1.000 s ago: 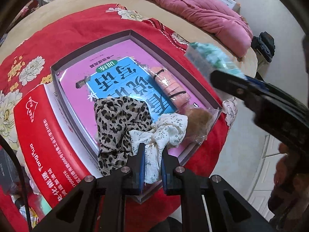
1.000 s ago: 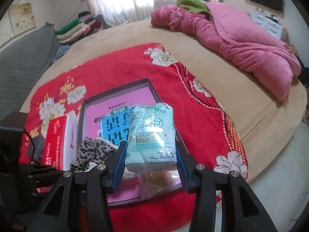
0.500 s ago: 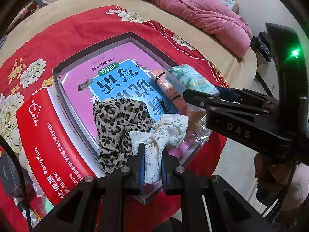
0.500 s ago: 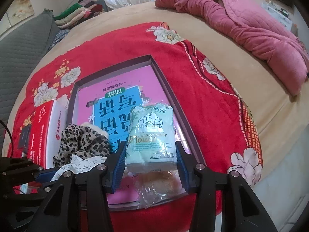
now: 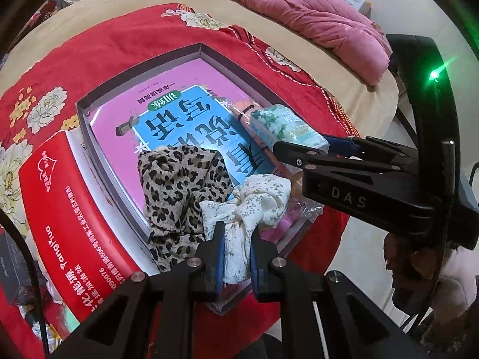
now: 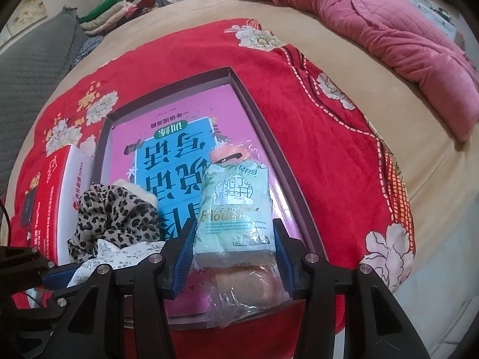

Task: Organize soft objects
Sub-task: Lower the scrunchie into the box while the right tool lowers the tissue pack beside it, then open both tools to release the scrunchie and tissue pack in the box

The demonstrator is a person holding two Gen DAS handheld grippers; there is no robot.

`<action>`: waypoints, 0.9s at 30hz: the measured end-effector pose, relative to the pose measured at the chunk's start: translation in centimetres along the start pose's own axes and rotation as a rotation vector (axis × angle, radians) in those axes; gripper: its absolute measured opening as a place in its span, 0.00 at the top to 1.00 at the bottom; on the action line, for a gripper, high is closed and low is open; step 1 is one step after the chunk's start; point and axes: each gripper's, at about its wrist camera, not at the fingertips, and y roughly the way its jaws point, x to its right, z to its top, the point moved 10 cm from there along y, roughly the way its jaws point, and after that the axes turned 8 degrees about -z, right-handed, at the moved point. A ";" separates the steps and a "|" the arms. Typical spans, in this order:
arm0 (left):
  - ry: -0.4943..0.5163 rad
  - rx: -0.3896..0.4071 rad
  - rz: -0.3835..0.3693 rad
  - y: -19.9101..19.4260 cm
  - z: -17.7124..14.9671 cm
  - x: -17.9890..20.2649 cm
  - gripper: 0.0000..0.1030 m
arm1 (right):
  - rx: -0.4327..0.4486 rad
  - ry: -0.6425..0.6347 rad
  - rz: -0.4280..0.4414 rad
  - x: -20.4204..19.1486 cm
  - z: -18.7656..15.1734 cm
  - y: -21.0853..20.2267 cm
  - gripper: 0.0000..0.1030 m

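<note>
A shallow grey box (image 5: 140,71) lies on a red flowered blanket, with a pink and blue book cover (image 5: 179,119) on its floor. My left gripper (image 5: 236,239) is shut on a white floral cloth (image 5: 257,197) at the box's near corner, beside a leopard-print cloth (image 5: 179,185). My right gripper (image 6: 233,239) is shut on a mint-green tissue pack (image 6: 236,197), held low over the box's right side. Under the pack lie a pink roll (image 6: 229,152) and a brownish item in clear plastic (image 6: 245,281).
A red carton (image 5: 66,209) lies against the box's left side. A pink quilt (image 6: 389,30) is bunched at the far side of the tan bed. The bed's edge and the floor (image 5: 368,239) are just right of the box. Folded clothes (image 6: 119,9) are stacked far left.
My right gripper has come down with the tissue pack from above the blanket to low over the box's right side. The left gripper and its floral cloth have stayed put.
</note>
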 end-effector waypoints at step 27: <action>0.047 -0.067 0.034 1.6 -1.4 0.9 0.71 | 0.094 0.077 -0.014 2.1 0.2 -5.7 0.42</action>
